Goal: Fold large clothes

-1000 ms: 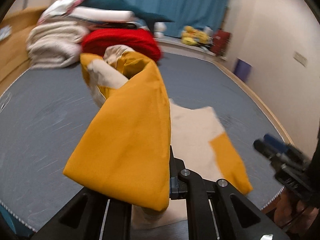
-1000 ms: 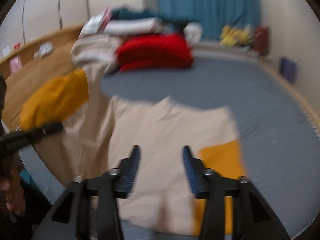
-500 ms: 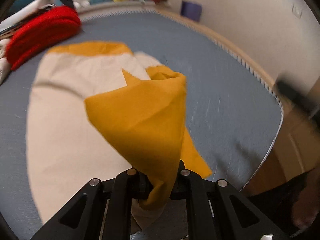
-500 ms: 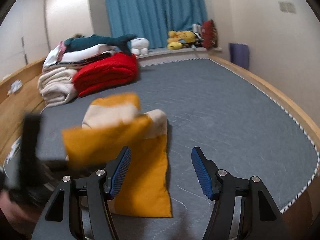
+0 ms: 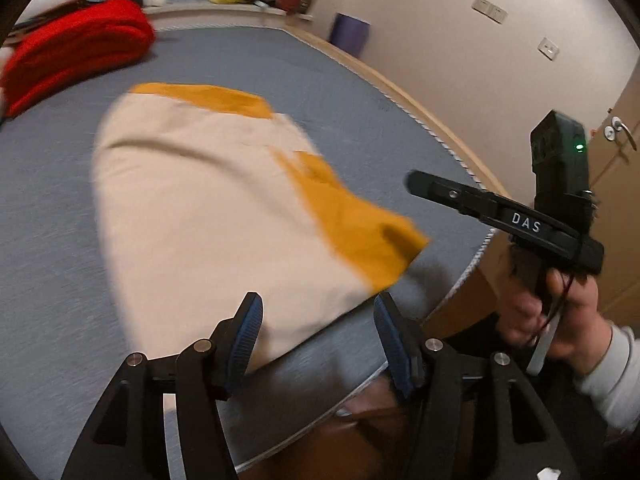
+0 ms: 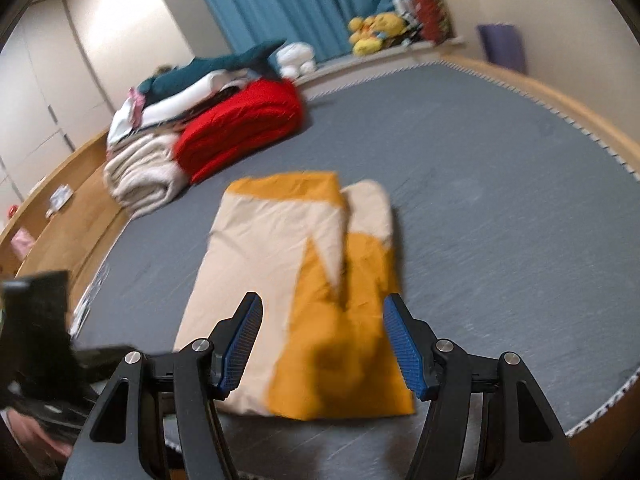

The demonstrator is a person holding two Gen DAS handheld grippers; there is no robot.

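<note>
Lying flat, garment just beyond opening, empty left gripper.

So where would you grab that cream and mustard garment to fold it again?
Probably the near hem of the garment, at the mustard corner by the mattress edge. It lies flat, so come in low from the near side and pinch that loose edge.

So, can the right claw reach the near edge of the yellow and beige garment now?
Probably yes. The right claw is open and empty, the garment lies flat just ahead, and nothing stands between them.
</note>
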